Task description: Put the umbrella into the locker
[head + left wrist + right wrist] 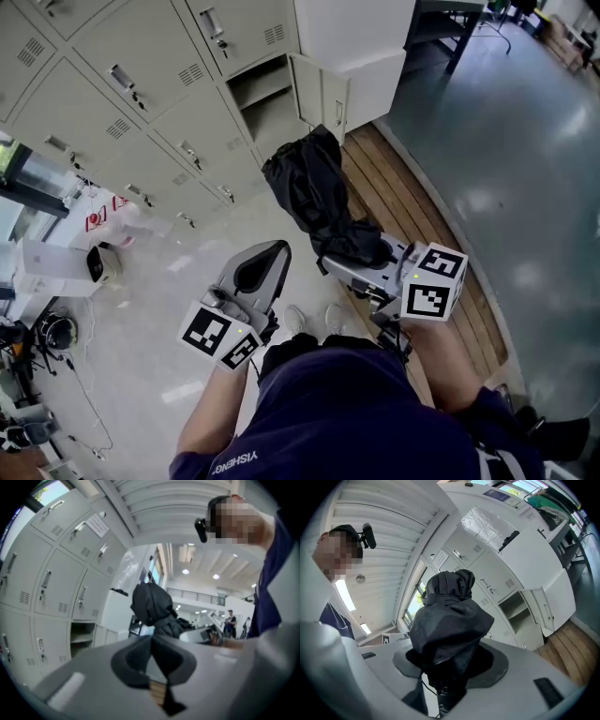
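Note:
A black folded umbrella stands up from my right gripper, which is shut on its lower end. In the right gripper view the umbrella bulges over the dark pads and hides most of the right gripper. My left gripper hangs beside it to the left, jaws shut with nothing between them; in its own view the left gripper has the umbrella beyond its tips. One grey locker stands open ahead, its door swung to the right, with an inner shelf. The same open locker shows in the right gripper view.
A bank of closed grey lockers fills the upper left. A wooden strip runs along the right, with glossy grey floor past it. A white box, a helmet and cables lie at the left. The person's shoes are below the grippers.

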Demonstrator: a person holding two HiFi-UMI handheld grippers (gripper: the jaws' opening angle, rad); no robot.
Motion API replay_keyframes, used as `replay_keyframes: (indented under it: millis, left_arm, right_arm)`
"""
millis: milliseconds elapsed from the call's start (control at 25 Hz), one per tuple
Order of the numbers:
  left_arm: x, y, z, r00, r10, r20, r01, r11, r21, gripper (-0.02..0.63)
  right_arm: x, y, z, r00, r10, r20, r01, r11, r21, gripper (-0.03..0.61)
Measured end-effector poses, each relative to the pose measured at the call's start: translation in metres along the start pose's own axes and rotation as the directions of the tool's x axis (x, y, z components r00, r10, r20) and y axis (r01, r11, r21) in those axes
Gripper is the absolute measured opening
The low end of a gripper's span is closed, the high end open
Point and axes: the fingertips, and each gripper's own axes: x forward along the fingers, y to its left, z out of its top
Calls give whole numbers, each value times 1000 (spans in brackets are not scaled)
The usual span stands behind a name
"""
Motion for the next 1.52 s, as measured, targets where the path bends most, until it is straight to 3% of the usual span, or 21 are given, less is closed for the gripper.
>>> replay_keyframes:
  millis: [560,920,1280,1520]
  left_arm:
    - [-1,-15,-13,998,54,-19,-54,999,-4,2]
    - [-4,4,-12,995,96,2,-96,995,-26,2]
    - [1,71,-8,992,120,35,-117,990,-74,2]
    - [11,147,-2,996,90,22,-88,992,-94,2]
  right_arm:
    - [-38,-37,-26,998,-41,-54,45,996,81,213]
    - [-28,-48,-17,997,-34,-74,41,995,89,213]
    - [22,-74,5,993,-47,-112,55,996,72,213]
    - [87,-104,26,989,-79,-121,88,994,70,213]
